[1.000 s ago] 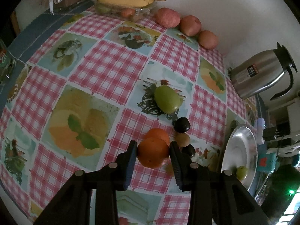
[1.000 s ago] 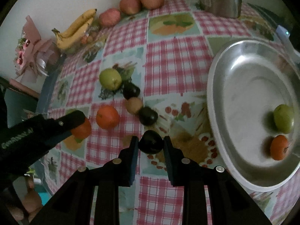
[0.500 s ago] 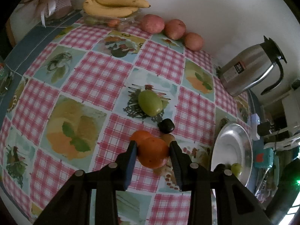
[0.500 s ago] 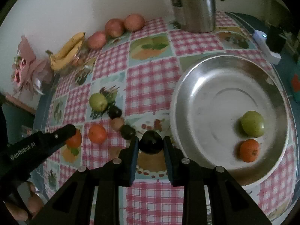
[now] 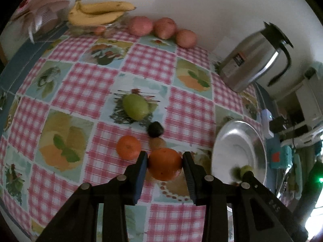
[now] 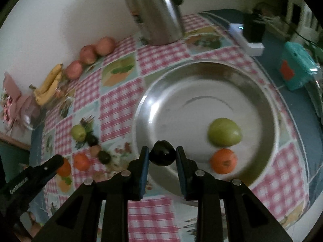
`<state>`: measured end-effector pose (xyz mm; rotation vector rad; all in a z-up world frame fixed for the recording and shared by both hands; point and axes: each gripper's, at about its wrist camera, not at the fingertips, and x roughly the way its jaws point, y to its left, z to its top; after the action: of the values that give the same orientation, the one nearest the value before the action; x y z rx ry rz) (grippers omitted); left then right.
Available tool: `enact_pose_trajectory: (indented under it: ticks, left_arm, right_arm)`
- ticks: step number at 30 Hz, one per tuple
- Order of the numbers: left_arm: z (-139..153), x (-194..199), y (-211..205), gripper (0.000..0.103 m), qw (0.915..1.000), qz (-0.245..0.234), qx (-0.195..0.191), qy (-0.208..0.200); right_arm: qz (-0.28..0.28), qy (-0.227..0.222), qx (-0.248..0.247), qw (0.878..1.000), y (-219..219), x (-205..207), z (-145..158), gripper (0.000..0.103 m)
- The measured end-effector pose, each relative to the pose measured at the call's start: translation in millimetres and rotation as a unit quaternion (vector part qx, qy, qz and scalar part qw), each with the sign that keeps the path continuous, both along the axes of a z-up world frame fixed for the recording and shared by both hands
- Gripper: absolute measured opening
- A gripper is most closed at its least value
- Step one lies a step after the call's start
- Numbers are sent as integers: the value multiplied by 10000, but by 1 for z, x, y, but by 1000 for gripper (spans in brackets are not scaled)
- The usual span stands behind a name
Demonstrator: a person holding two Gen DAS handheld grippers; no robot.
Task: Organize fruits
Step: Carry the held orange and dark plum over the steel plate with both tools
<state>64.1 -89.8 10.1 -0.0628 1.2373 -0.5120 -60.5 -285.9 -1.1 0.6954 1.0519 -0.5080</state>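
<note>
Left wrist view, "BAS" lettering on right gripper (image 5: 247,176), kettle label (image 5: 239,58) unreadable.

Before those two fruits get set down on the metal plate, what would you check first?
1. Left gripper jaws clamp the orange: ok.
2. Right gripper jaws clamp the dark fruit: ok.
3. Dark fruit over the metal plate: ok, just inside its near rim.
4. Bare space on the plate beside the green fruit and small orange: ok.
5. Held orange over the plate: not ok, it hangs above the tablecloth.
</note>
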Motion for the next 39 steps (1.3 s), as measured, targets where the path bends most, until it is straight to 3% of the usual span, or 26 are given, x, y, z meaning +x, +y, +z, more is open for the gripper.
enact_pose_trajectory:
  ticks: [8, 18, 39]
  left_arm:
    - [6, -35, -49, 38, 9968, -778, 35, -204]
    - [1, -85, -106, 38, 9839, -1699, 182, -521]
    - [-33, -75, -118, 38, 9852, -1684, 32, -323]
  right_arm:
    - [-423, -50, 132, 9990, -22, -24, -1, 28]
    - [-712, -128, 102, 9973, -40, -44, 4, 28]
    - [-695, -12, 381, 9969, -45, -45, -11, 28]
